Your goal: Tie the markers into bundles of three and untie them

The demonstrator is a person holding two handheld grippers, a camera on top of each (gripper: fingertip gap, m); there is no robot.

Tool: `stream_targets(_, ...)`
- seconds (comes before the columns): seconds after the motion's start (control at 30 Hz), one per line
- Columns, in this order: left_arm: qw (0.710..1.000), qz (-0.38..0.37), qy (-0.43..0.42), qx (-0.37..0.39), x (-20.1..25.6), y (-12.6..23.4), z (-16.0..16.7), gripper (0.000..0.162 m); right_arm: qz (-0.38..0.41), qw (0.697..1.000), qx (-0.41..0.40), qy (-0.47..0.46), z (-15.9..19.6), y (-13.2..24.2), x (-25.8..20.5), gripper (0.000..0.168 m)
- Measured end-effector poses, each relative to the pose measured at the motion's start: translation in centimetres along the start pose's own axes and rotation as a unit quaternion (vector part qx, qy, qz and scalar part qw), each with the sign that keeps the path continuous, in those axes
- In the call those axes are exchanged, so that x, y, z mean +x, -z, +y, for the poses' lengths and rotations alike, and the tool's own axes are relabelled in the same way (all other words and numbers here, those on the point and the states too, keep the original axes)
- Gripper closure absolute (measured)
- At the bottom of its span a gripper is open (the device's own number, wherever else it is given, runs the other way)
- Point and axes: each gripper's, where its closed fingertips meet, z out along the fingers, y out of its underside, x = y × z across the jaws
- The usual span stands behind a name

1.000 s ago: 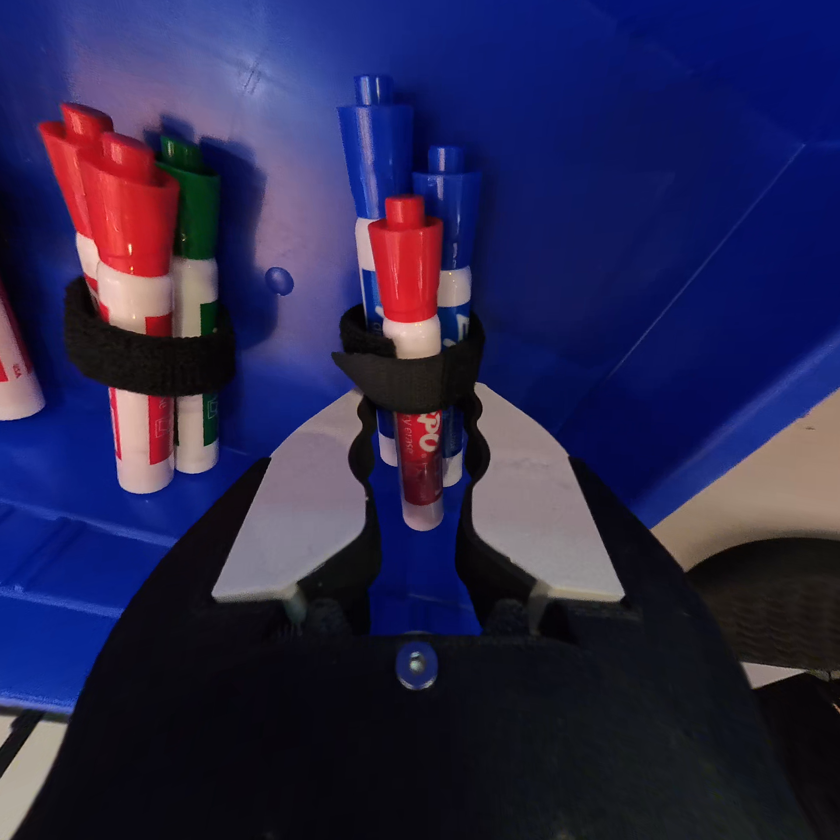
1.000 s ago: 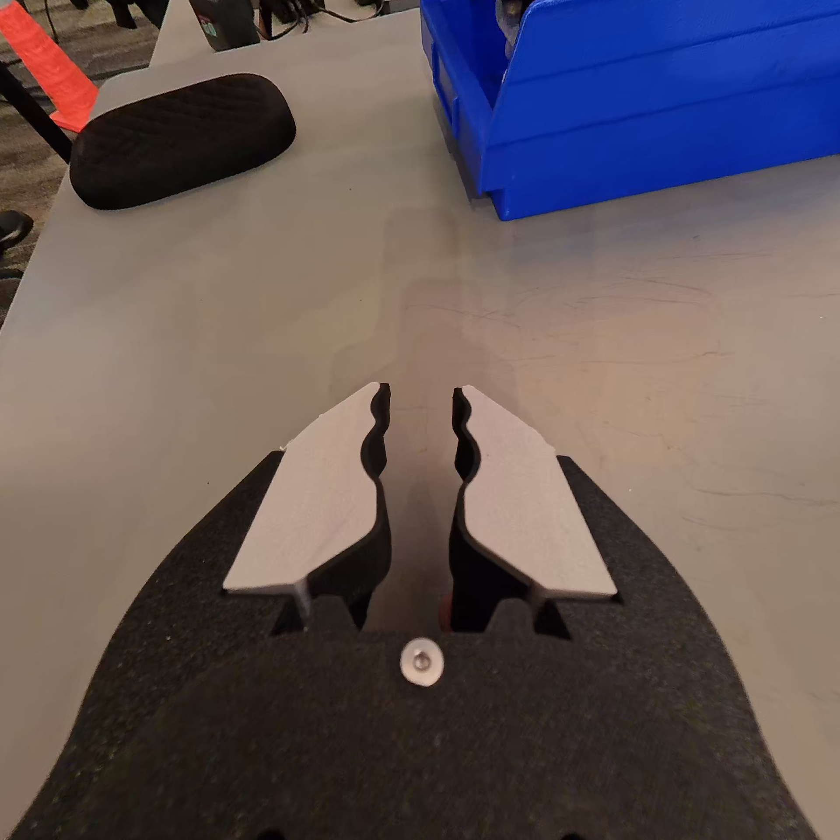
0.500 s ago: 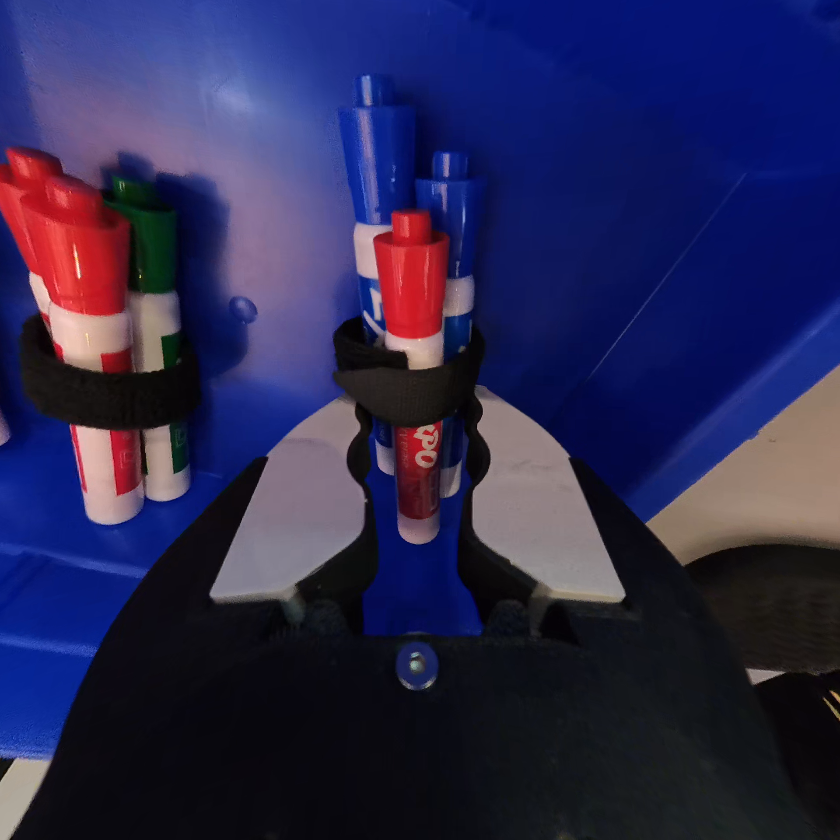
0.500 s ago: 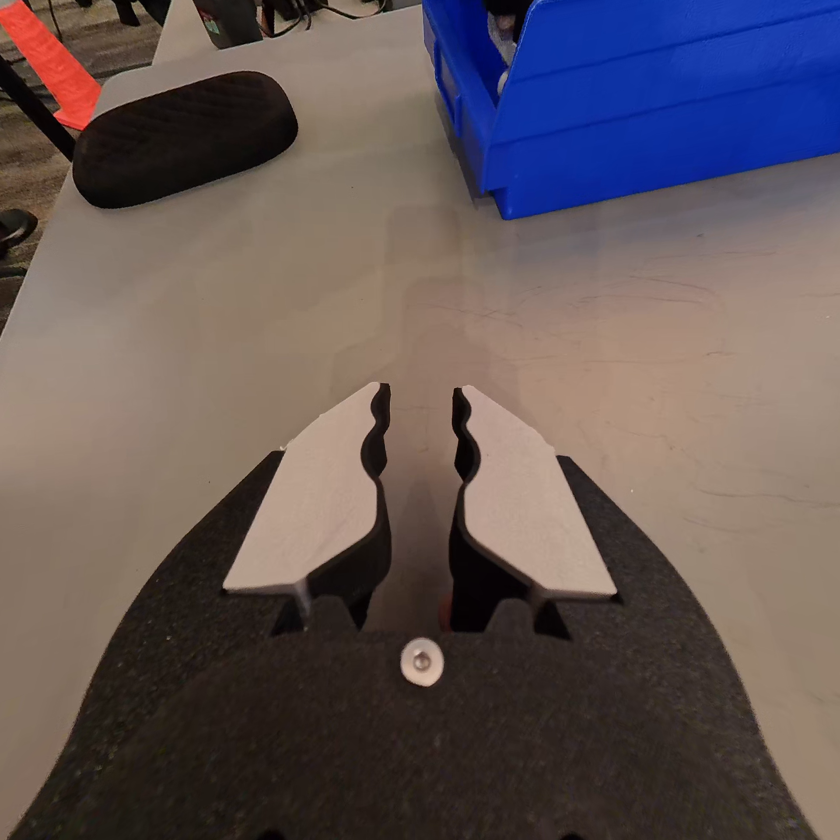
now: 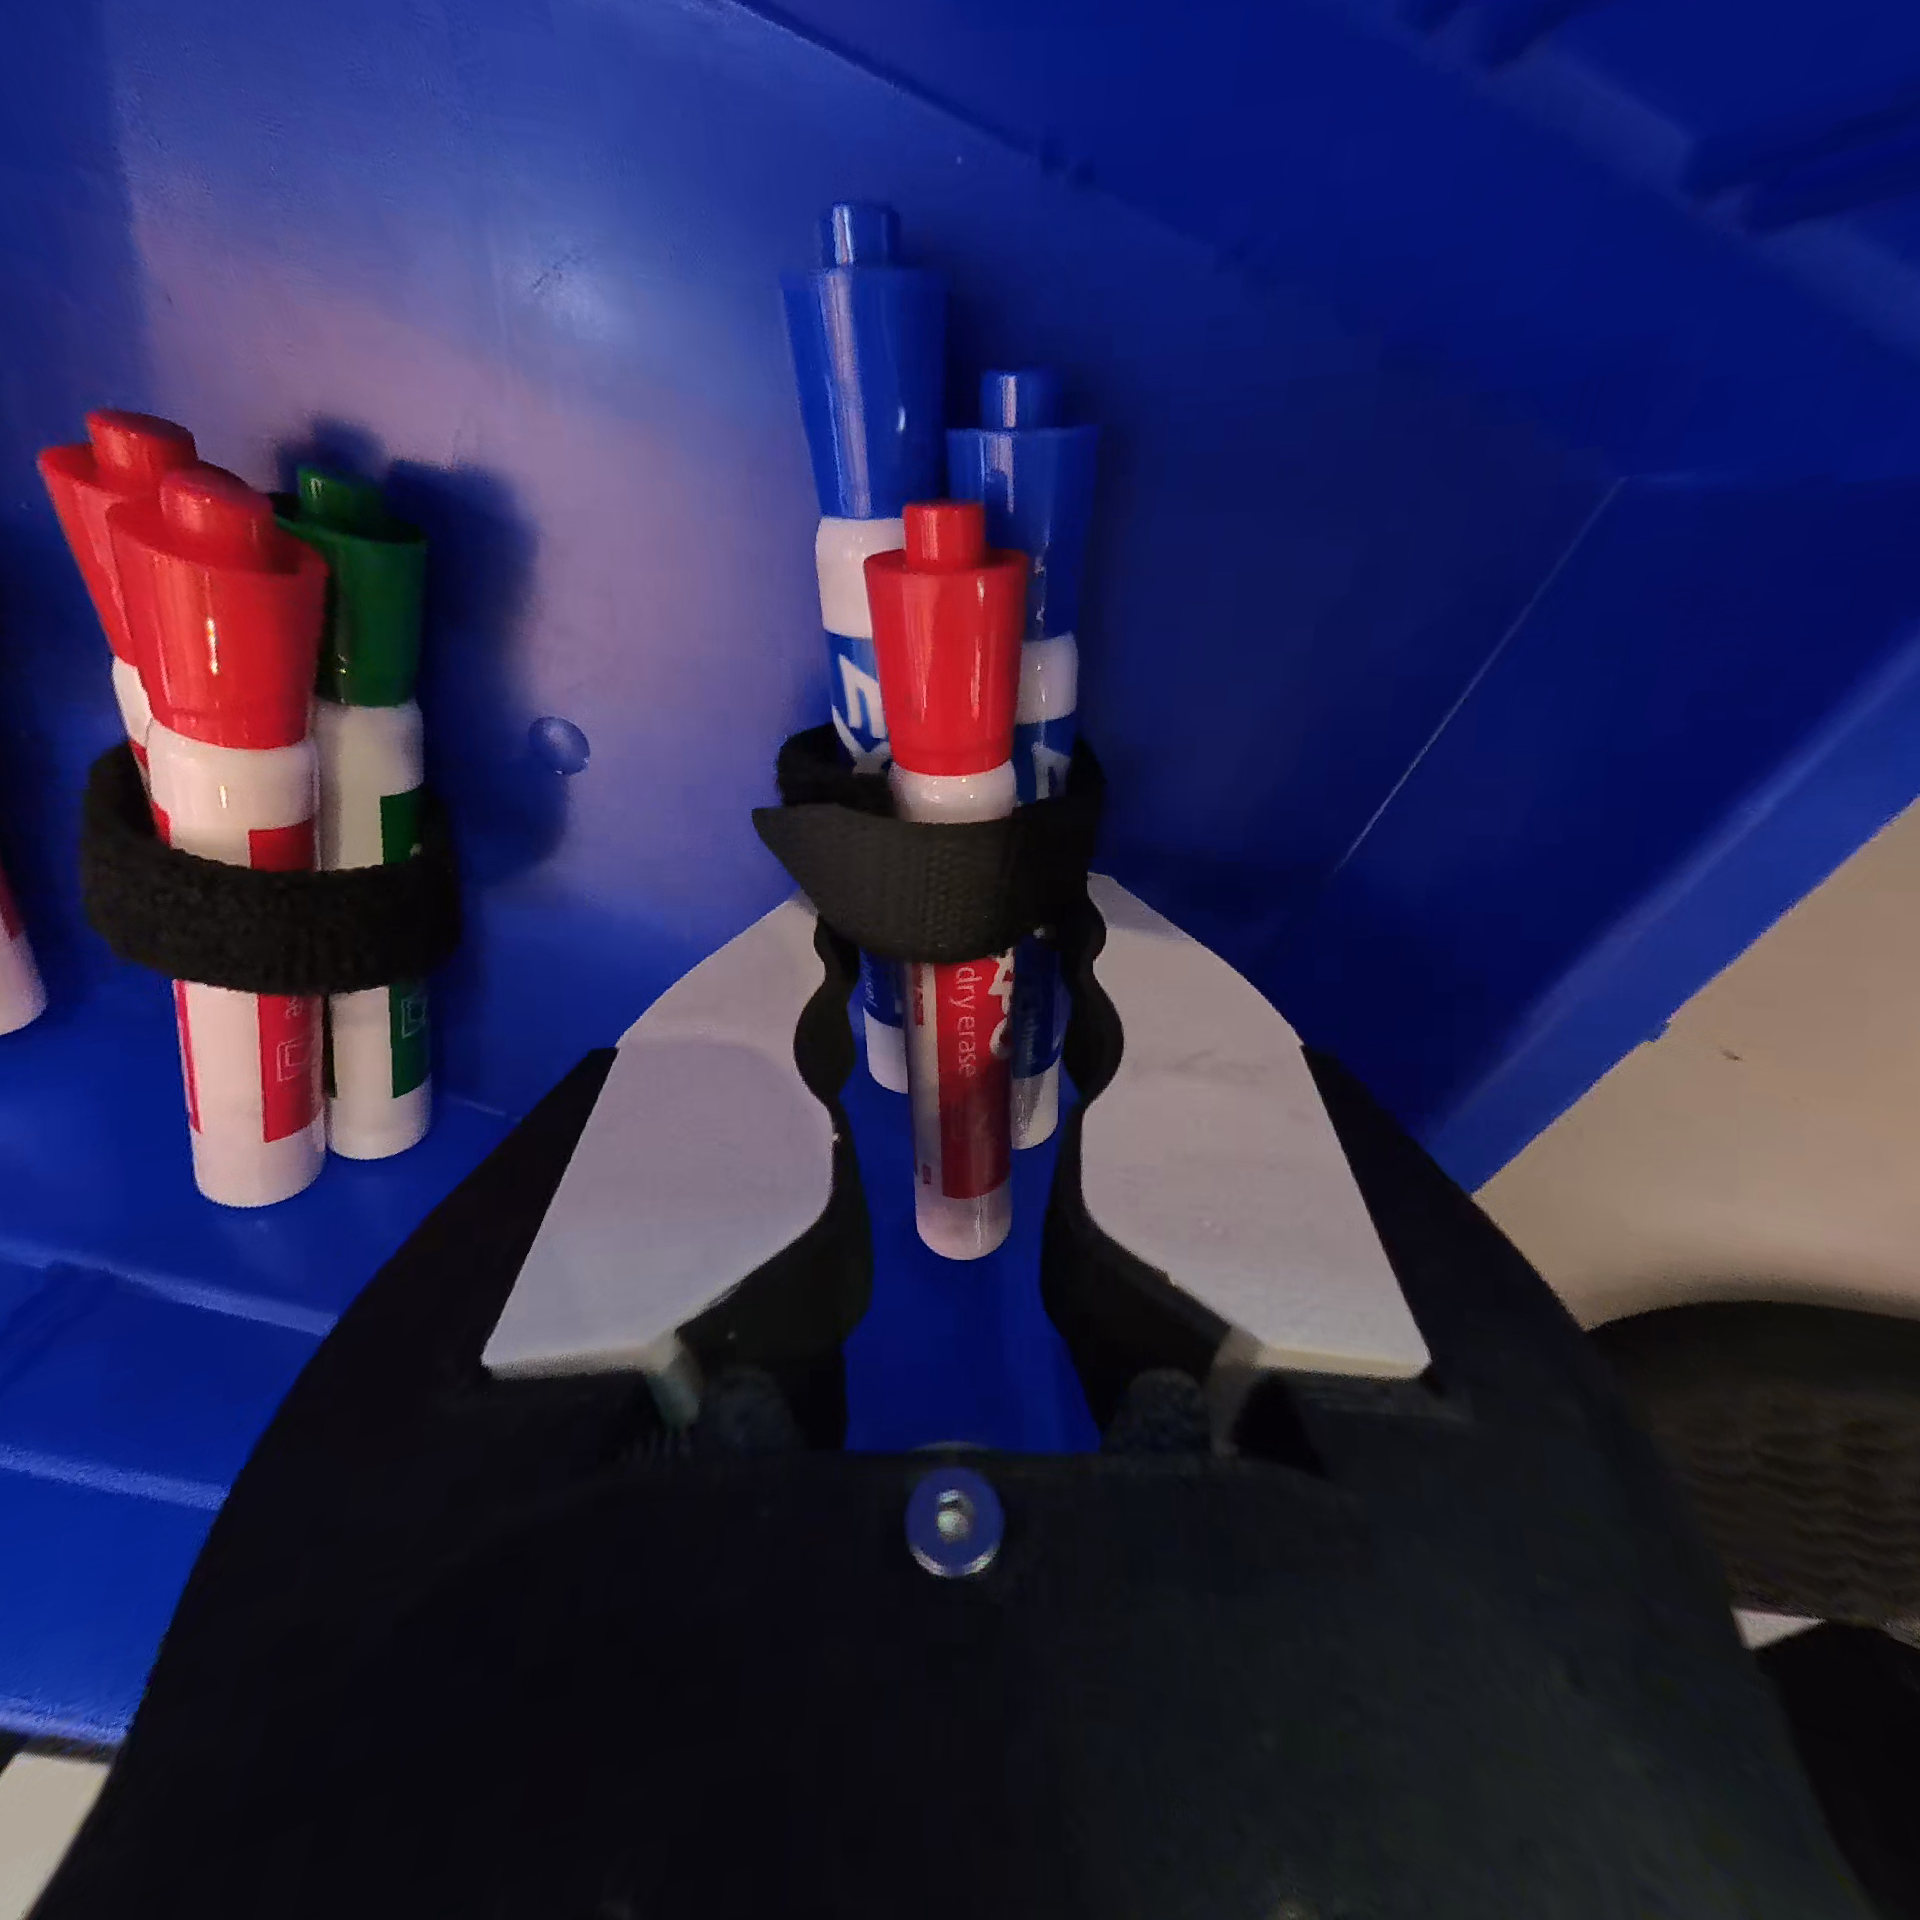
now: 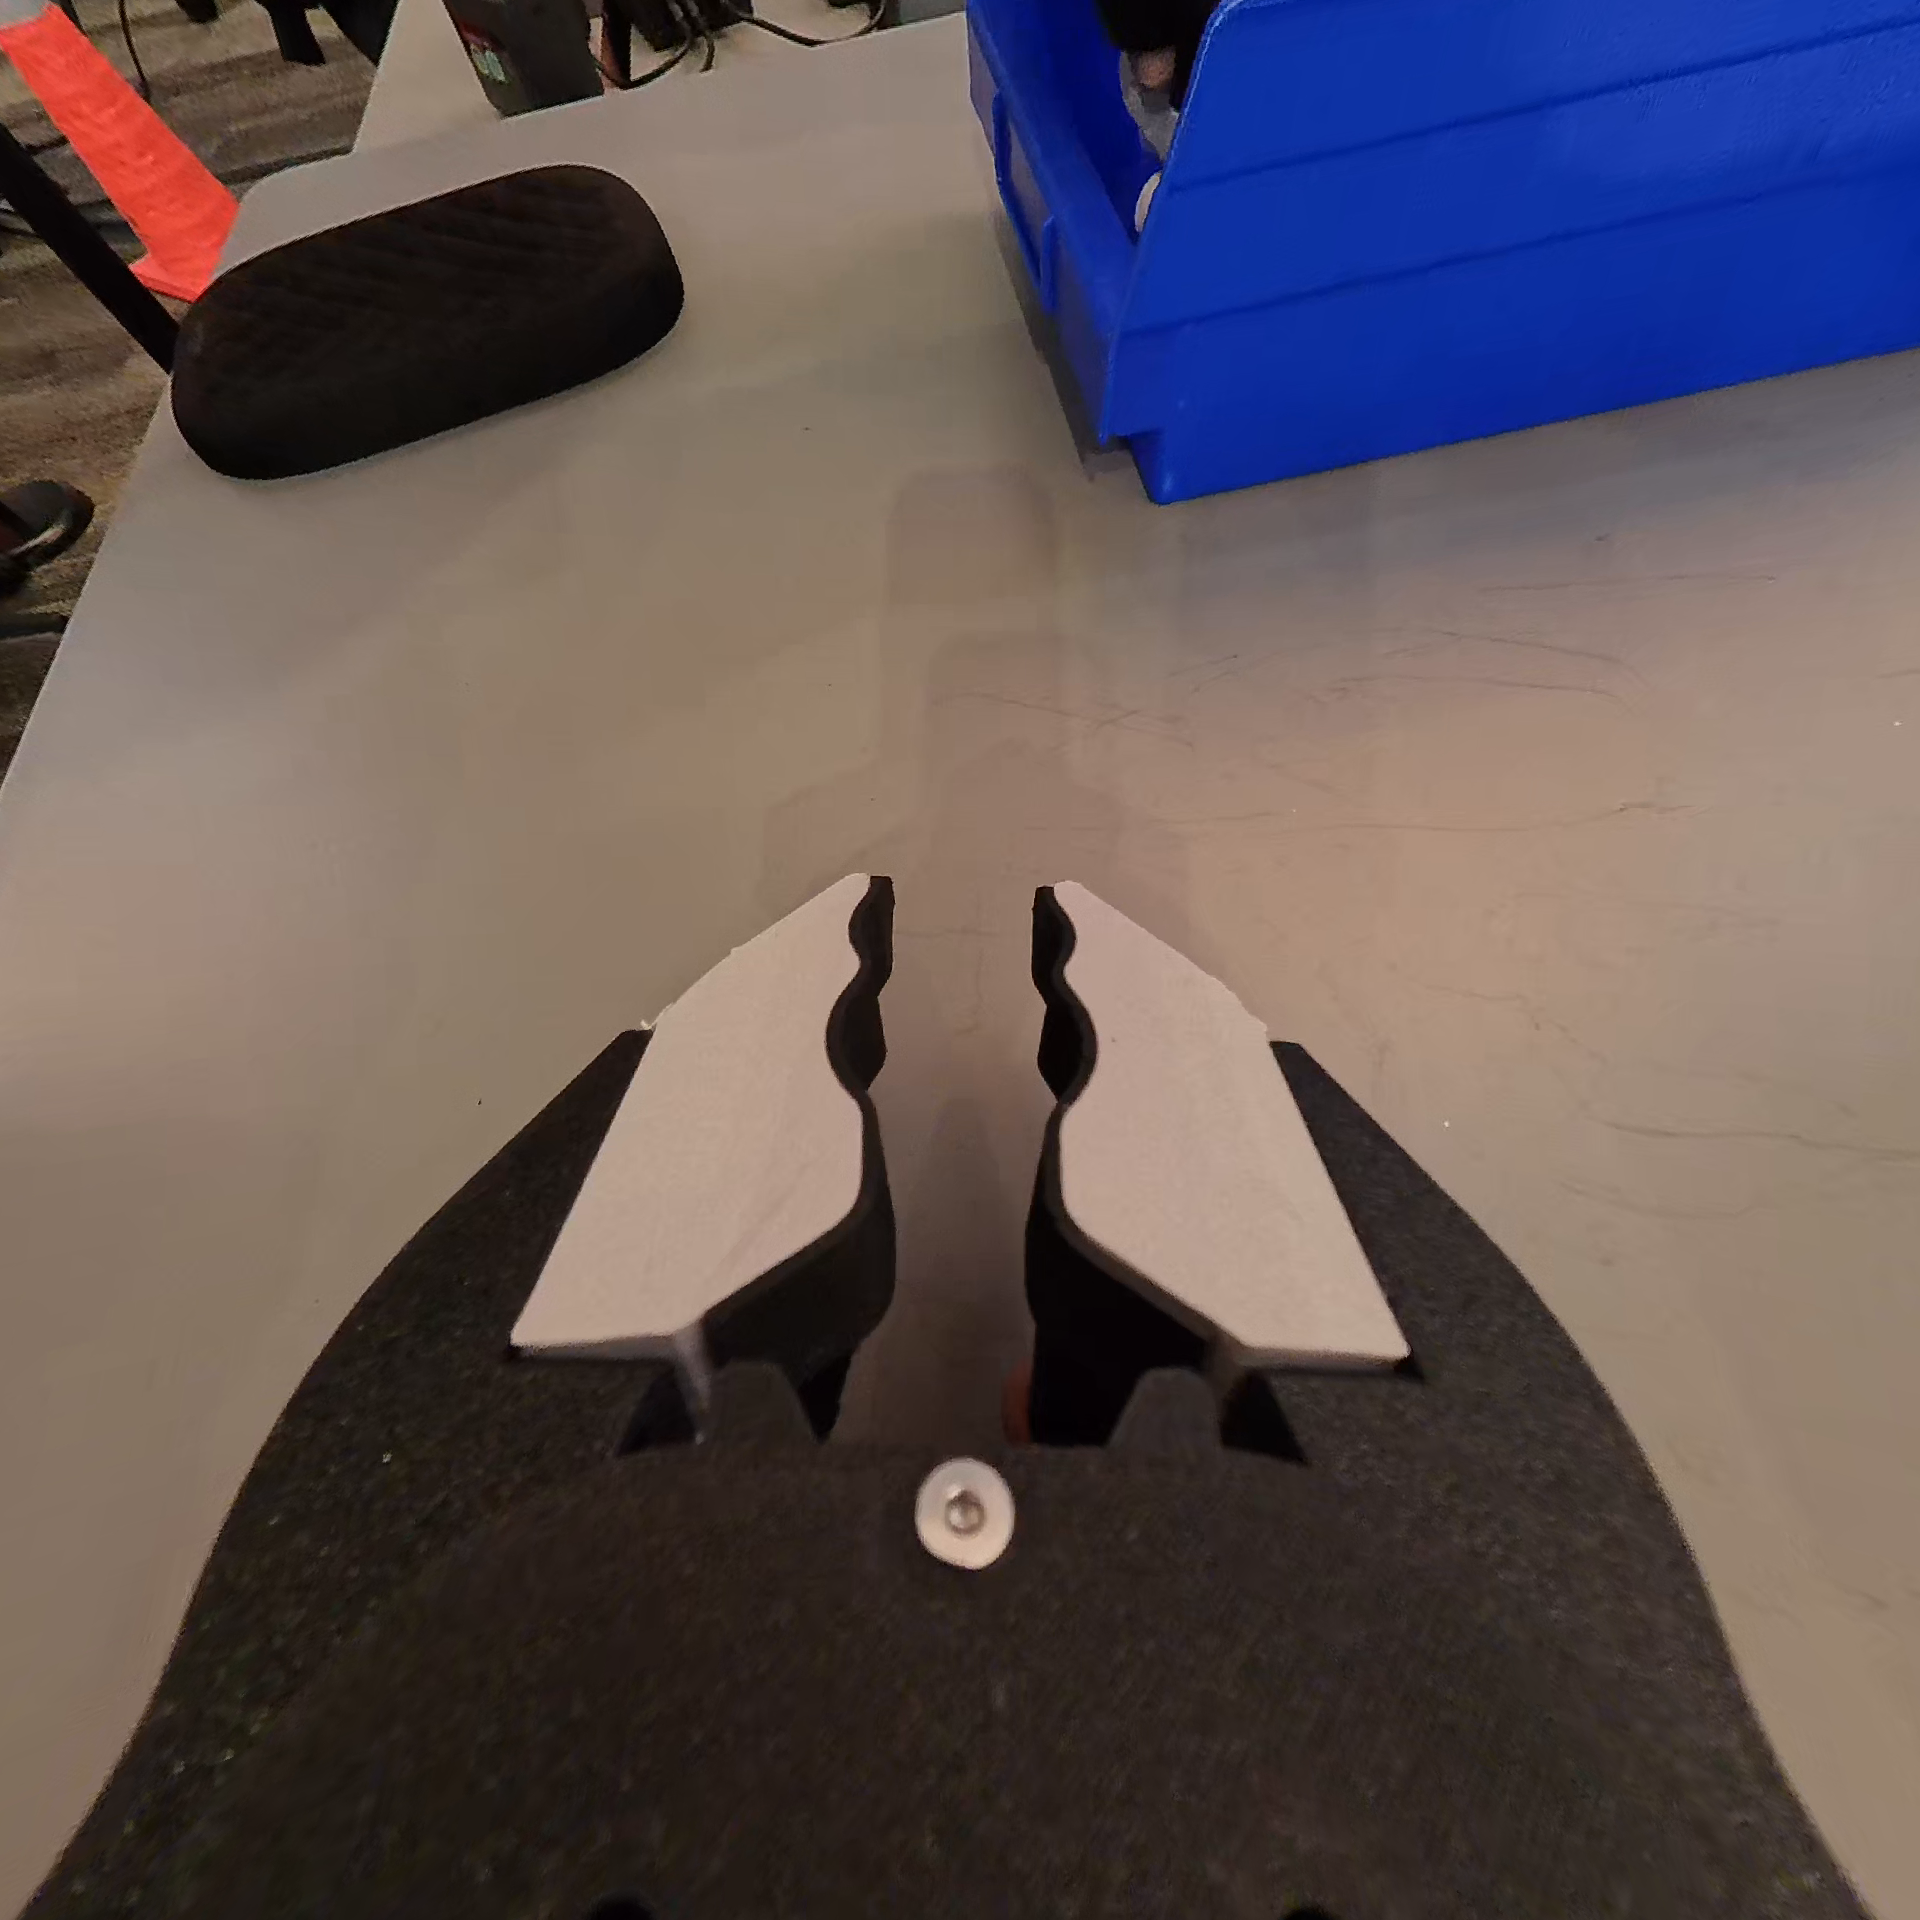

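Observation:
In the left wrist view my left gripper point(image 5: 951, 925) is shut on a bundle point(image 5: 940, 831) of two blue markers and one red marker. A black strap point(image 5: 925, 883) wraps the bundle just above my fingertips. I hold it inside the blue bin point(image 5: 1351, 416). A second strapped bundle point(image 5: 260, 831), two red markers and one green, rests to the left against the bin's surface. In the right wrist view my right gripper point(image 6: 961, 894) is open and empty, above the grey table point(image 6: 1351, 831).
The end of one more marker point(image 5: 16, 977) shows at the far left edge. In the right wrist view the blue bin point(image 6: 1507, 260) stands at the back right and a black padded cushion point(image 6: 416, 312) lies at the back left. The table edge runs along the left. My right fingertips sit around 30 centimetres from my left ones.
The left gripper keeps its hold on the bundle; the view inside the bin has swung slightly, first left and then back. The right gripper has barely moved.

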Motion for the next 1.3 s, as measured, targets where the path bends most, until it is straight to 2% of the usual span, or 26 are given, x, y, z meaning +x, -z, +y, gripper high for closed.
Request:
stream_targets(0.03,1.0,-0.001,0.001,0.004,0.0,0.1,-0.1,0.123,0.0,1.0,0.0,0.0,0.0,0.0,0.0,0.143)
stream_targets(0.17,0.999,-0.018,0.008,0.038,-0.3,1.3,-0.6,0.128,-0.001,1.0,0.0,0.0,0.0,0.0,0.0,0.143)
stream_targets(0.2,0.997,-0.019,0.013,0.072,-0.6,2.5,-1.3,0.132,-0.001,1.0,0.0,0.0,0.0,0.0,0.0,0.143)
stream_targets(0.23,0.997,-0.018,0.024,0.074,-0.9,3.0,-1.2,0.136,-0.001,1.0,0.0,0.0,0.0,0.0,0.0,0.143)
stream_targets(0.3,1.0,-0.023,0.0,0.02,-0.7,1.8,0.3,0.143,-0.002,1.0,0.001,0.0,0.0,0.0,-0.1,0.143)
stream_targets(0.47,0.999,-0.03,-0.016,0.024,-0.6,1.6,-0.4,0.143,-0.002,1.0,-0.002,0.003,0.0,0.0,-0.1,0.144)
stream_targets(0.6,0.999,-0.019,-0.021,0.03,-0.3,1.8,-0.7,0.137,-0.005,1.0,0.001,-0.002,-0.1,0.0,-0.1,0.144)
stream_targets(0.7,0.997,-0.053,-0.043,0.041,-1.1,1.9,-1.7,0.132,-0.005,1.0,0.001,-0.003,-0.1,0.0,-0.1,0.144)
stream_targets(0.77,0.995,-0.074,-0.066,0.016,-1.5,1.4,-1.8,0.127,-0.005,1.0,0.001,-0.003,-0.1,0.0,-0.1,0.144)
stream_targets(0.8,0.993,-0.09,-0.076,0.024,-1.9,1.6,-2.3,0.139,-0.006,1.0,0.001,-0.003,-0.1,0.0,-0.1,0.145)
stream_targets(0.83,0.992,-0.094,-0.076,0.03,-2.1,1.9,-2.7,0.138,-0.006,1.0,0.0,-0.003,0.0,0.0,-0.1,0.145)
stream_targets(0.9,0.992,-0.098,-0.072,0.027,-2.9,1.9,-2.9,0.115,-0.007,1.0,0.0,-0.003,0.0,0.0,-0.1,0.145)
stream_targets(0.97,0.99,-0.095,-0.097,0.022,-3.0,1.3,-3.3,0.106,-0.007,1.0,0.0,-0.003,0.0,0.0,-0.1,0.145)
stream_targets(1.03,0.989,-0.106,-0.107,0.01,-3.6,0.8,-3.9,0.088,-0.009,1.0,-0.001,-0.004,0.0,0.0,-0.1,0.145)
stream_targets(1.17,0.993,-0.057,-0.099,-0.001,-2.9,0.0,-4.4,0.115,-0.009,1.0,0.0,-0.005,-0.1,0.0,-0.1,0.145)
stream_targets(1.3,0.993,-0.055,-0.101,-0.019,-2.9,0.1,-4.3,0.119,-0.01,1.0,0.0,-0.005,-0.1,0.0,-0.1,0.145)
